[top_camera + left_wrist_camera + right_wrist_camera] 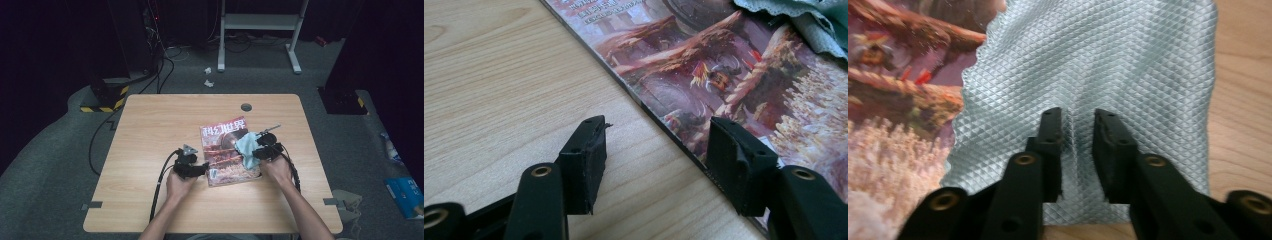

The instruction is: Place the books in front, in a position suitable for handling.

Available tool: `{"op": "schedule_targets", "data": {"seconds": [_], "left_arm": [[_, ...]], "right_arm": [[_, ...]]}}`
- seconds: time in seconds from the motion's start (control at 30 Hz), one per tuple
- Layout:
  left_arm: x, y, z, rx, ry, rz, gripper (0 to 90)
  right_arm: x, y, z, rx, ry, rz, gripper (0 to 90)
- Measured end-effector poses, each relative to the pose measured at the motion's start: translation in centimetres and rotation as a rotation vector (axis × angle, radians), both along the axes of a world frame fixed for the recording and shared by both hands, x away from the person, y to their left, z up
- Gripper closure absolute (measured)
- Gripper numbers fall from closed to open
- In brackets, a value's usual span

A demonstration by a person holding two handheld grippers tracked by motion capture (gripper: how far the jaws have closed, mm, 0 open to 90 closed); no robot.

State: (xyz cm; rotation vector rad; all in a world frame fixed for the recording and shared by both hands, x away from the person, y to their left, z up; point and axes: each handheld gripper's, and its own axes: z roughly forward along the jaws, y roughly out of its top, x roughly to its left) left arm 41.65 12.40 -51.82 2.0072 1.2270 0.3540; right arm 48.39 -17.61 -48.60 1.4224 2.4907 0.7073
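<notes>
Both grippers are working at the magazine (227,152) lying mid-table: the left gripper (654,150) is standing open, straddling its near-left edge to steady it, while the right gripper (1078,150) is sitting slightly parted over a pinched ridge of the pale-blue cloth (1088,75) at the magazine's right side. Wiping the cover seems the step in hand; the next move is calling for a firm re-clench before dragging left. Nothing else on the table (150,130) is standing in the way.

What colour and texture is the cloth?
Pale blue-green cloth with a fine diamond weave, clearest in the right gripper view.
</notes>
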Motion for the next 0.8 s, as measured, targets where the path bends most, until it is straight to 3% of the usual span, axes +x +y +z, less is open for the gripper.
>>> {"op": "schedule_targets", "data": {"seconds": [0.1,0.23,0.37,0.63,0.8], "left_arm": [[0.3,-0.8,0.3,0.025,0.007,-0.039,40.8],[0.4,-1.5,0.2,-0.004,0.019,-0.058,42.5],[0.2,-1.7,0.2,0.007,0.019,-0.088,44.1],[-1.0,-1.9,0.5,0.035,0.027,-0.114,44.0],[-3.3,-2.3,0.5,0.031,0.035,-0.13,43.8]], "right_arm": [[0.2,-0.1,-0.2,0.037,0.025,-0.005,68.5],[0.0,-0.2,-0.5,0.055,0.023,0.005,71.1],[-0.3,-0.2,-0.5,0.064,0.045,0.016,71.4],[-2.3,0.0,-0.5,0.044,0.004,0.033,73.6],[-4.0,0.1,-0.2,-0.016,0.0,0.065,74.9]]}}
